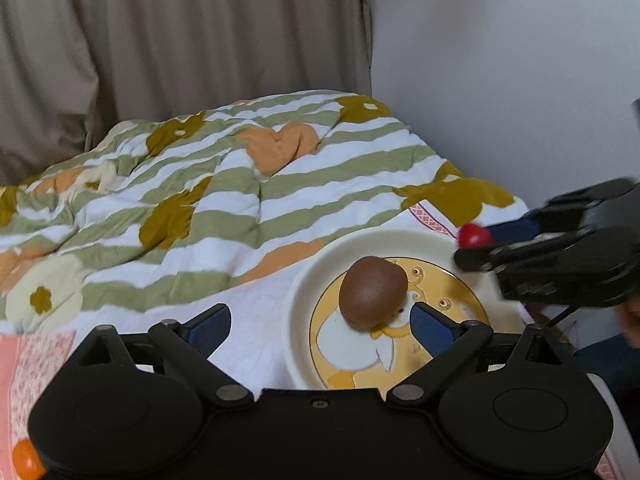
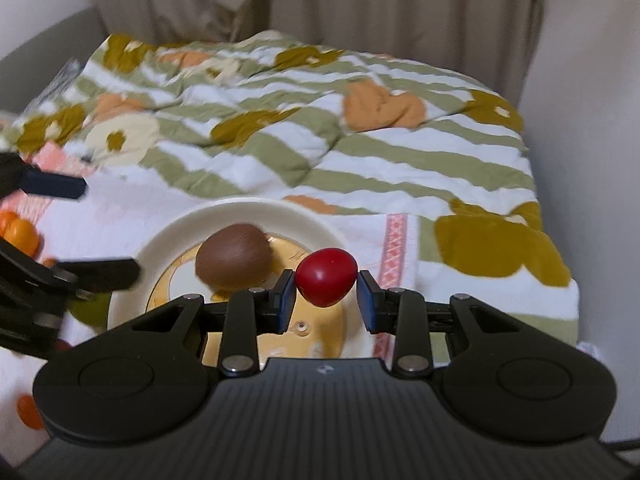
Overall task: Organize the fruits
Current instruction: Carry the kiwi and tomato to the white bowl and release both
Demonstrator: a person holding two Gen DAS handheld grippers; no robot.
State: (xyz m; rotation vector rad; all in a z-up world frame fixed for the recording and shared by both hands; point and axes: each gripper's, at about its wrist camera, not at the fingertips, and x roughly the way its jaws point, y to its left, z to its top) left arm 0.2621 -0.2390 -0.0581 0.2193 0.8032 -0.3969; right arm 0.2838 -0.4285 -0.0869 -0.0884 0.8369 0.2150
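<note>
Though blurred, red fruit [image 2: 326, 277] between right claw [image 2: 326, 300] pads.

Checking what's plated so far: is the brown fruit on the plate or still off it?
On it. The brown fruit rests inside the plate, free of the open left hand-held gripper.

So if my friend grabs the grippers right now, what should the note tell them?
Left gripper: open, holding nothing, just in front of the plate.
Right gripper: shut on a small red fruit, hovering above the plate.
Done: the brown fruit sits on the plate.
Left: set the red fruit down on the plate, then fetch the orange fruits lying on the bedcover to the left.
</note>
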